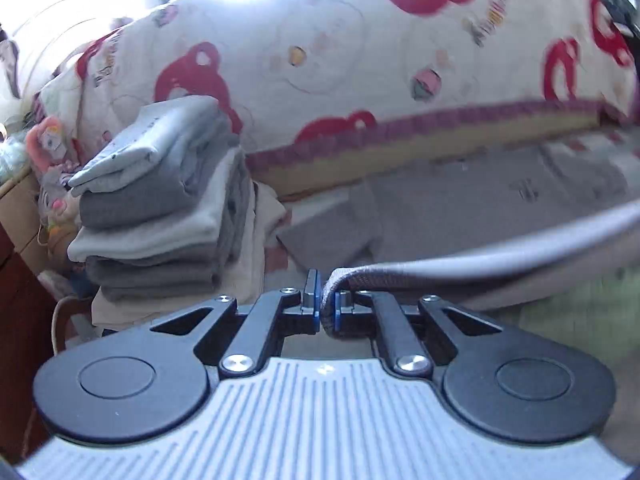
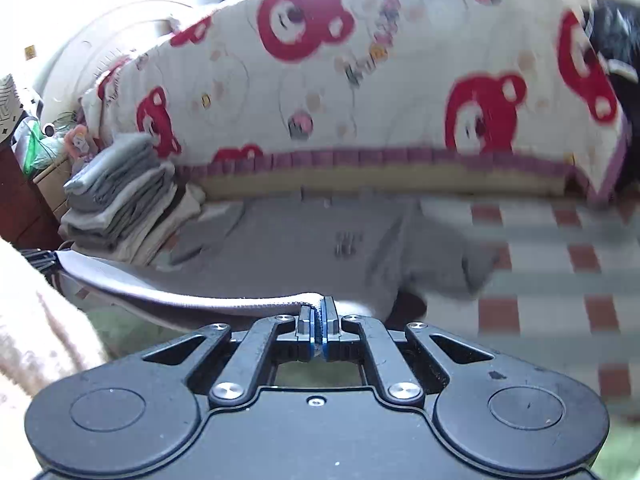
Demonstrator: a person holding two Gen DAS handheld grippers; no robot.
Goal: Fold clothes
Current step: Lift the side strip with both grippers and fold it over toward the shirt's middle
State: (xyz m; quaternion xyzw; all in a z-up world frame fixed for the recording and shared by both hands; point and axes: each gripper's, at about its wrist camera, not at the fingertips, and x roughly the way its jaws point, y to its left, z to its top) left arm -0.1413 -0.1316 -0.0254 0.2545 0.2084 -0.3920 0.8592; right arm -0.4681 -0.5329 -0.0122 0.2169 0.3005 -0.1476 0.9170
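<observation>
A grey garment [image 1: 460,208] lies spread on the bed. Its near edge is lifted and stretched taut between my two grippers. My left gripper [image 1: 327,300] is shut on one end of that hem [image 1: 500,258], which runs off to the right. In the right wrist view my right gripper [image 2: 319,320] is shut on the other end of the hem [image 2: 192,300], which runs left. The body of the grey garment [image 2: 340,240] lies flat ahead of it. A stack of folded grey and white clothes [image 1: 160,208] stands at the left, the same folded stack [image 2: 120,200] showing in the right view.
A rolled quilt with red bear prints [image 1: 340,60] lies across the back of the bed, its purple border facing me. The bed sheet [image 2: 560,240] is checked red and white. A dark red cabinet [image 1: 16,300] and soft toys [image 1: 52,148] sit at the far left.
</observation>
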